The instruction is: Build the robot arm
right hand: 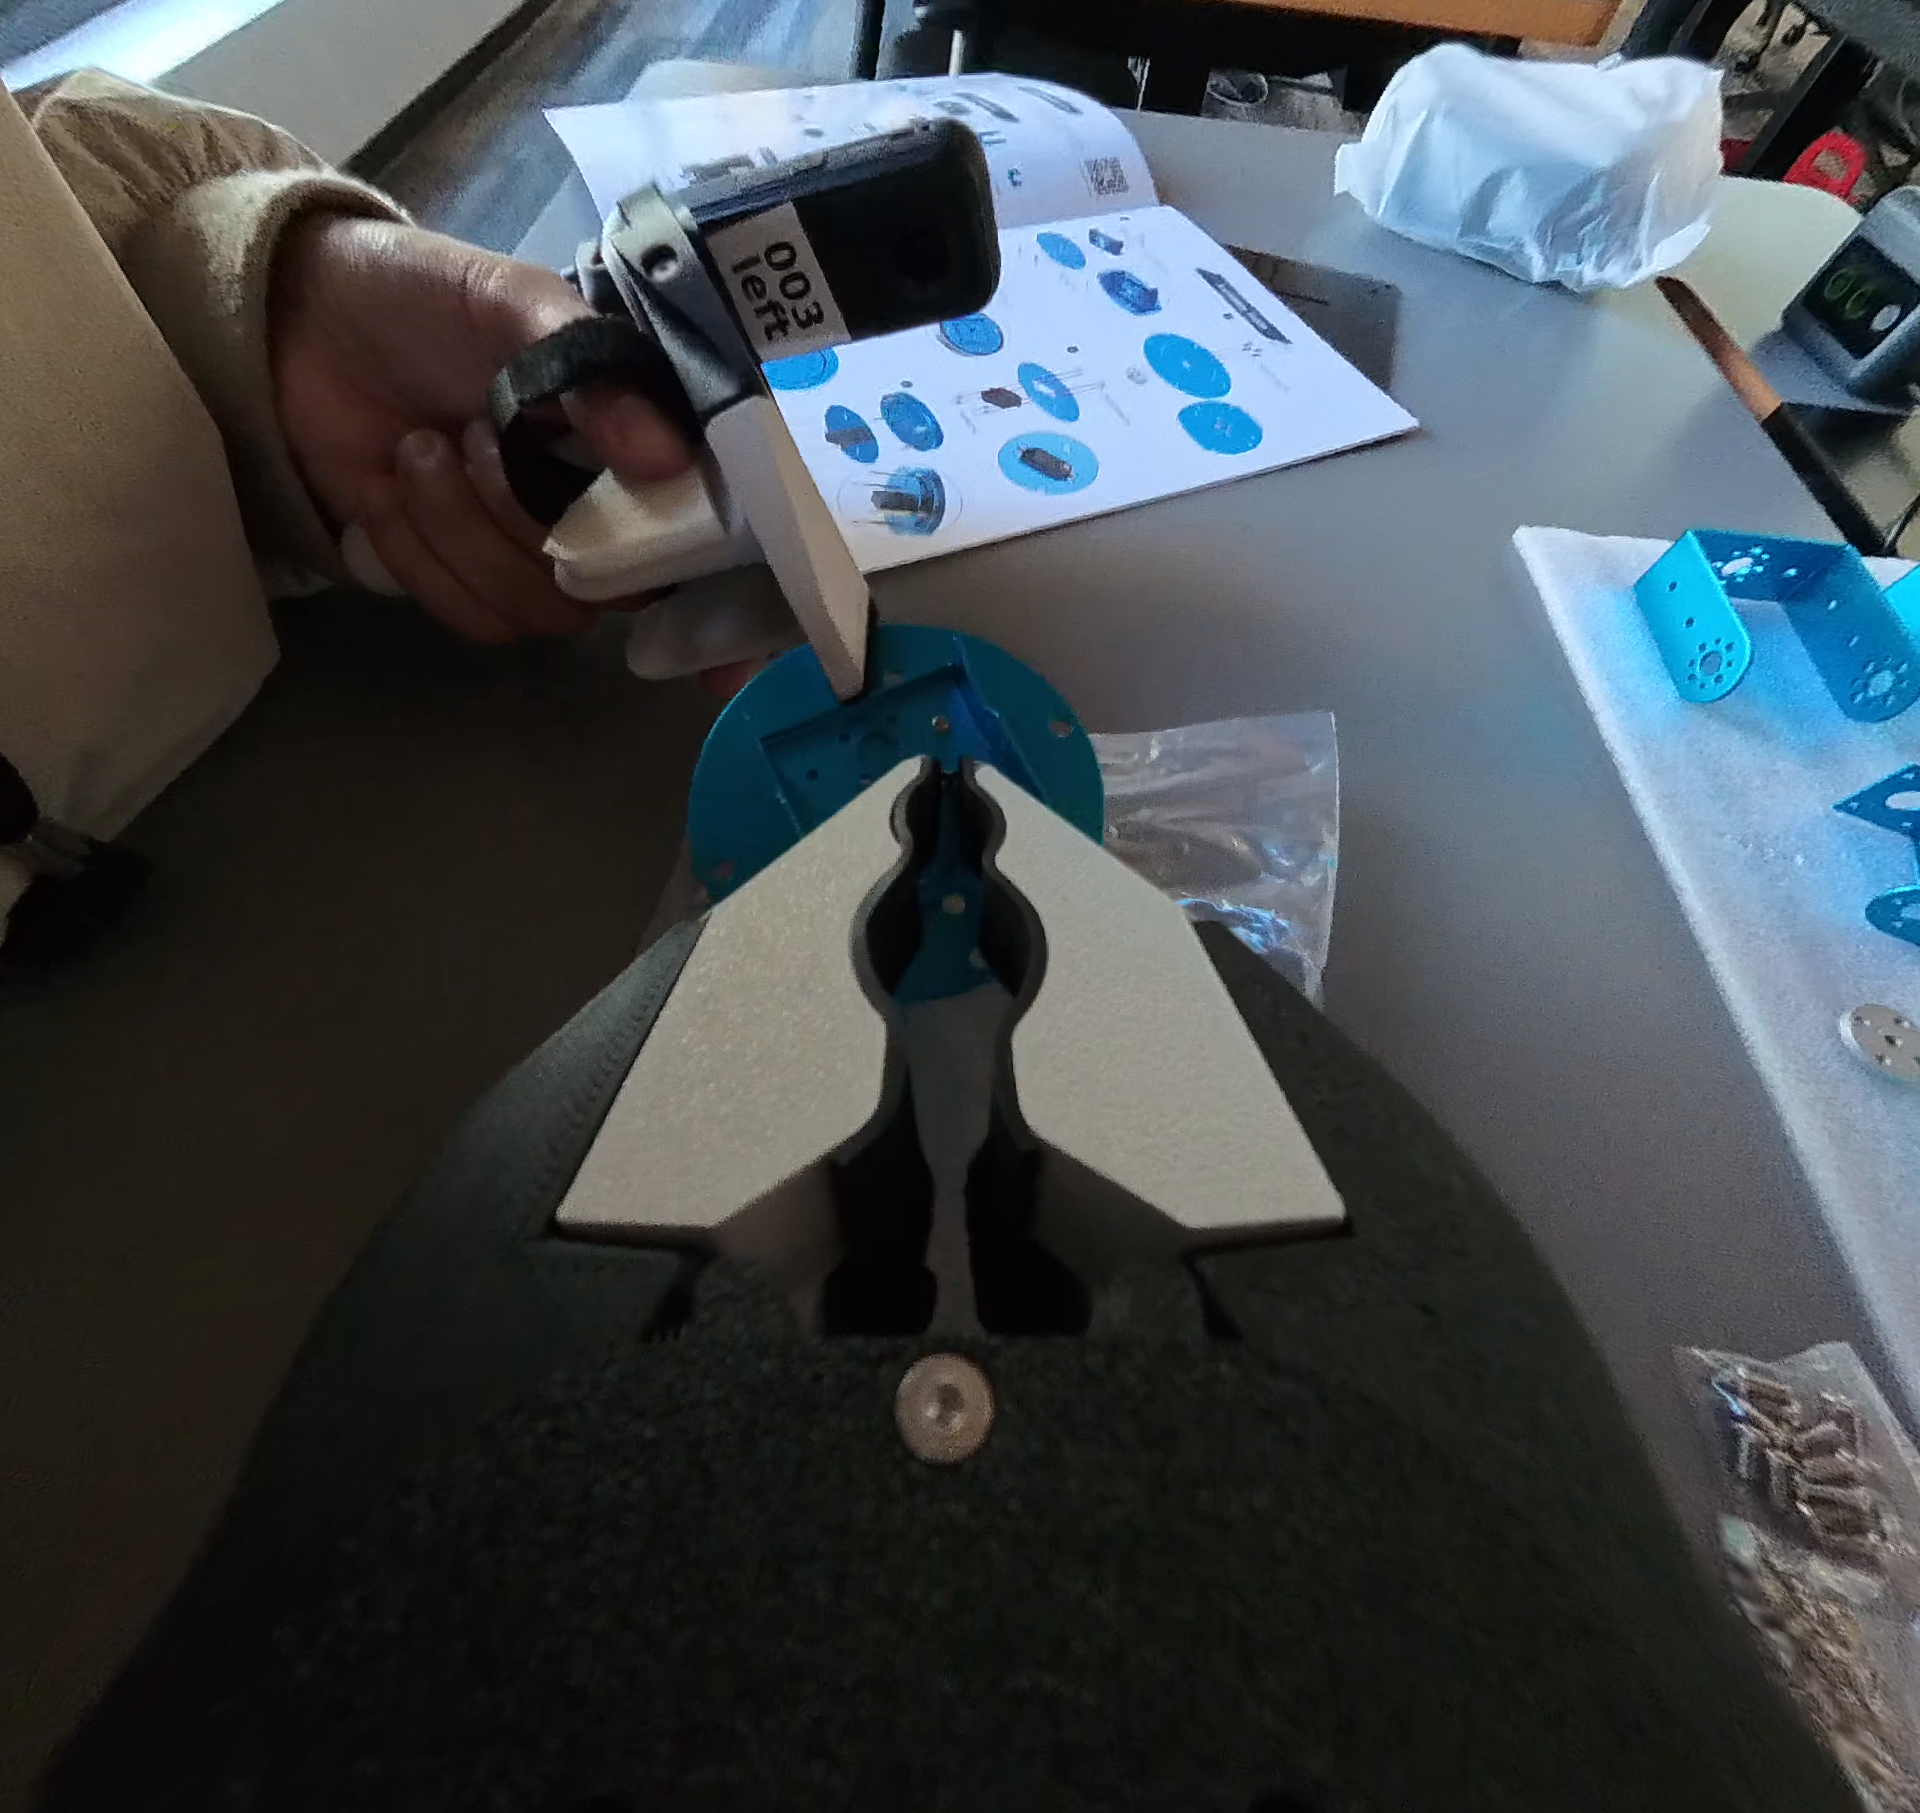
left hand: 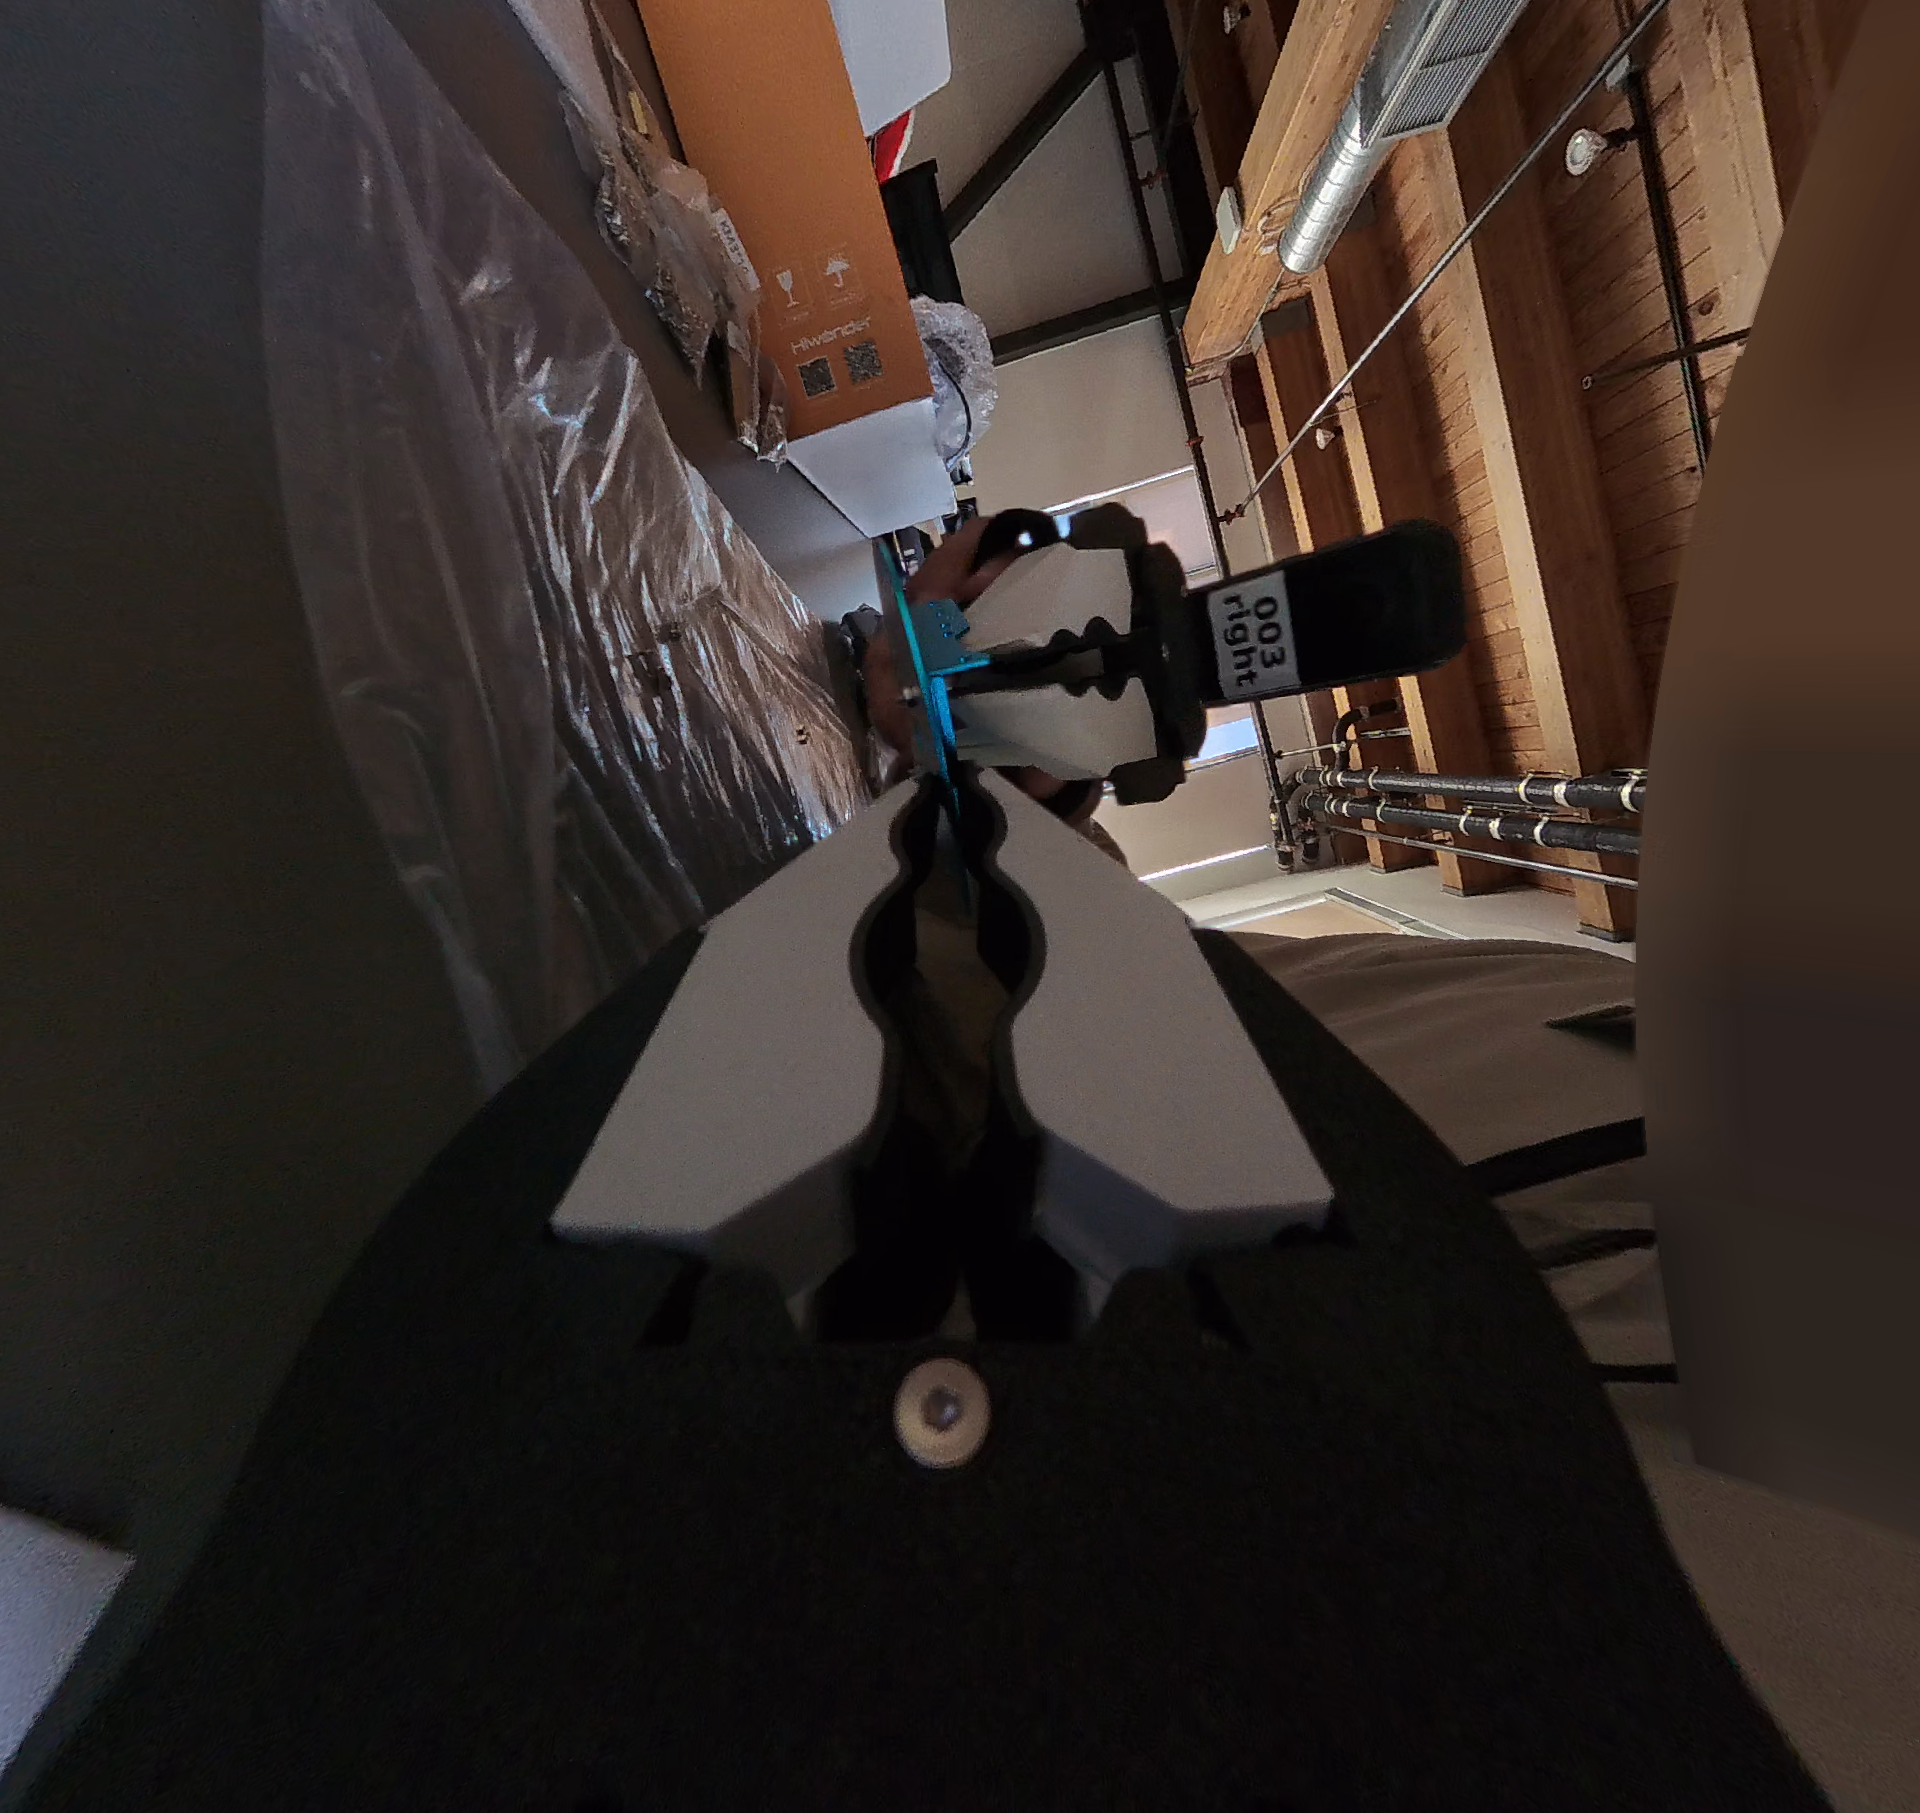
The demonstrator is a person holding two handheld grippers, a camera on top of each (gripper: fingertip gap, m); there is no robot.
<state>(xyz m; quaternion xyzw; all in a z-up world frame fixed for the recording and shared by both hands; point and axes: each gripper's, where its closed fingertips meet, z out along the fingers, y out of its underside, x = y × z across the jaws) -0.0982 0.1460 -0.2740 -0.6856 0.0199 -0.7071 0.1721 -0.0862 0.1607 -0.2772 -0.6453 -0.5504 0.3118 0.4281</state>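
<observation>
A round blue metal plate (right hand: pixel 748 807) with a blue bracket (right hand: pixel 852 735) set in its square opening is held in the air above the grey table (right hand: pixel 1455 568). My right gripper (right hand: pixel 948 766) is shut on the bracket's upright blue flange (right hand: pixel 951 911). My left gripper (right hand: pixel 857 688) comes in from the far side, held by a hand (right hand: pixel 416 413), and is shut on the plate's rim. In the left wrist view my left gripper (left hand: pixel 948 792) pinches the plate (left hand: pixel 940 735), seen edge-on. The right gripper (left hand: pixel 961 670) faces it, shut on the bracket (left hand: pixel 943 629).
An open instruction booklet (right hand: pixel 1039 361) lies on the table behind the plate. At right, a white foam sheet (right hand: pixel 1662 776) carries blue U-brackets (right hand: pixel 1787 620). Bags of hardware (right hand: pixel 1216 807) (right hand: pixel 1808 1514), a crumpled white bag (right hand: pixel 1538 163) and an orange box (left hand: pixel 748 153) are nearby. Left and right tips are no more than a few centimetres apart.
</observation>
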